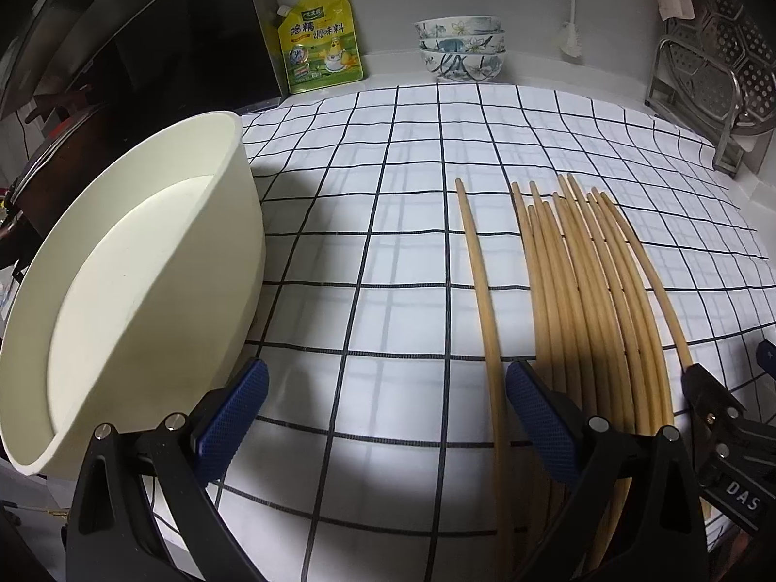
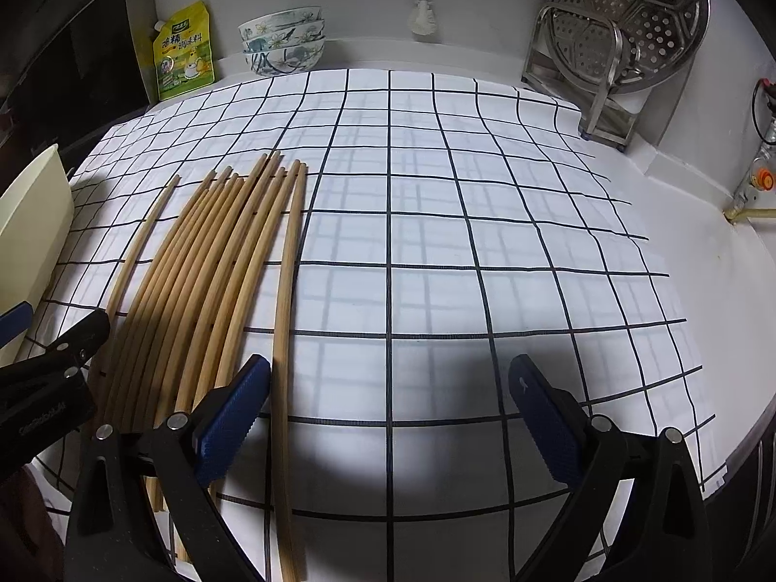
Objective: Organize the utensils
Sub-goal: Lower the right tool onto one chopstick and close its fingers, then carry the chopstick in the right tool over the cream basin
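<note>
With both claws spread and empty, close right claw [image 2: 388,417] around one tan bamboo chopstick [image 2: 286,320]; steady cream plastic tub [image 1: 145,262] with left claw [image 1: 385,427].

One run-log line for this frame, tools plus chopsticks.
left tool: open, empty | right tool: open, empty | chopsticks: loose on checked cloth | cream bin: left, empty
</note>
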Demonstrator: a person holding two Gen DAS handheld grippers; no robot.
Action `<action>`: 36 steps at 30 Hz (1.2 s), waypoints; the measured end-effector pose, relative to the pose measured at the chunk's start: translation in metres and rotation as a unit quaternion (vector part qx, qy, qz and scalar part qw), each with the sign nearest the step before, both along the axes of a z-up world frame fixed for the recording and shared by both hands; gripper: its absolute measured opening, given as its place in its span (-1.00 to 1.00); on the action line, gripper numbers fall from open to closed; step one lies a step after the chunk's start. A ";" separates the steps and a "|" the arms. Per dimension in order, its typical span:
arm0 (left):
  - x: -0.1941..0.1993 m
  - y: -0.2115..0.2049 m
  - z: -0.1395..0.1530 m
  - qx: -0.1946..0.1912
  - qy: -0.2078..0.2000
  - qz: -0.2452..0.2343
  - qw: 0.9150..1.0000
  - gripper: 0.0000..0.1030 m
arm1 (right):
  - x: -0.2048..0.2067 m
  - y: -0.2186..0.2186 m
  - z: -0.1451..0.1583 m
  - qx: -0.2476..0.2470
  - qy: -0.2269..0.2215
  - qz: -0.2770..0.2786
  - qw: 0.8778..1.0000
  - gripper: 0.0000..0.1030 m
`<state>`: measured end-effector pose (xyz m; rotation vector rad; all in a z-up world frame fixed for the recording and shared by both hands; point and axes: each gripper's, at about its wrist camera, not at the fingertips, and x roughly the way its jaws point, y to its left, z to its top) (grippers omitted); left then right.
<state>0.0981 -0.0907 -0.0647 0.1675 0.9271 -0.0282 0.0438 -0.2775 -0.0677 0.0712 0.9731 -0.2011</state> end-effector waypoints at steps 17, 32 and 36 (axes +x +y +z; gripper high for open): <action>0.002 -0.012 -0.001 -0.049 0.004 -0.029 0.998 -0.12 | 0.004 0.025 0.003 -0.004 -0.020 0.062 0.998 -0.40; -0.005 -0.015 0.010 -0.063 0.008 -0.057 0.996 -0.86 | -0.003 0.012 0.013 0.061 -0.044 0.049 0.996 -0.88; -0.008 -0.015 0.015 -0.067 0.004 -0.064 0.996 -0.86 | -0.006 0.011 0.016 0.066 -0.049 0.043 0.996 -0.88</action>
